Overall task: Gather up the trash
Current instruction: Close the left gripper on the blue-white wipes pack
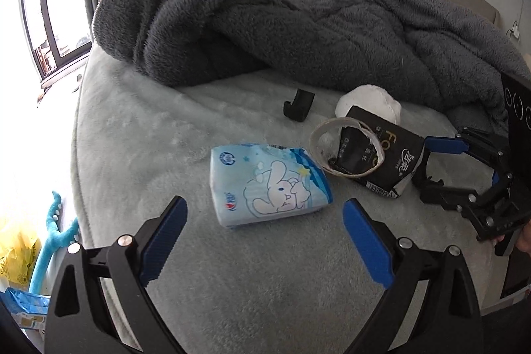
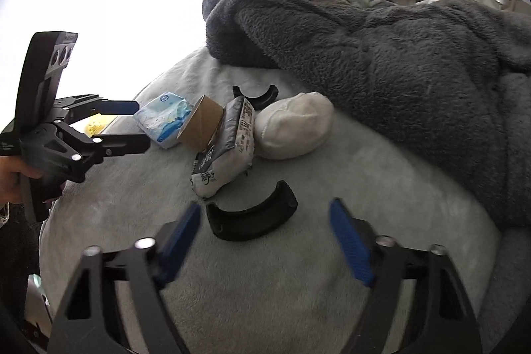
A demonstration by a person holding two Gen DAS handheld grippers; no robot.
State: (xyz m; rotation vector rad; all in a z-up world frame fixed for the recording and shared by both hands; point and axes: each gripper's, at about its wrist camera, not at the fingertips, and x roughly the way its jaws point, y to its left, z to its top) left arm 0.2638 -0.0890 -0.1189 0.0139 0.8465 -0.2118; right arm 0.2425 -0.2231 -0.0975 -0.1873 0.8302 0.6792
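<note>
We had the left gripper [image 1: 265, 241] spread wide, holding nothing, with the tissue pack [image 1: 268, 188] on the bed [image 1: 139, 135] just ahead between its fingers. It looked light, squishy and slick, so we'd pinch across the short sides. The right gripper [image 2: 265, 241] was wide too, with a stiff black curved clip [image 2: 252, 218] right in front.

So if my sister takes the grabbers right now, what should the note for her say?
Left gripper: open, empty, aimed at the blue rabbit-print tissue pack.
Right gripper: open, empty, over the curved black plastic piece.
On the pale fleece bed cover: cardboard tape ring, black-and-white torn packet, white fluffy pad, second black curved piece.
Done: nothing picked up.
Left: collect all of it.
</note>
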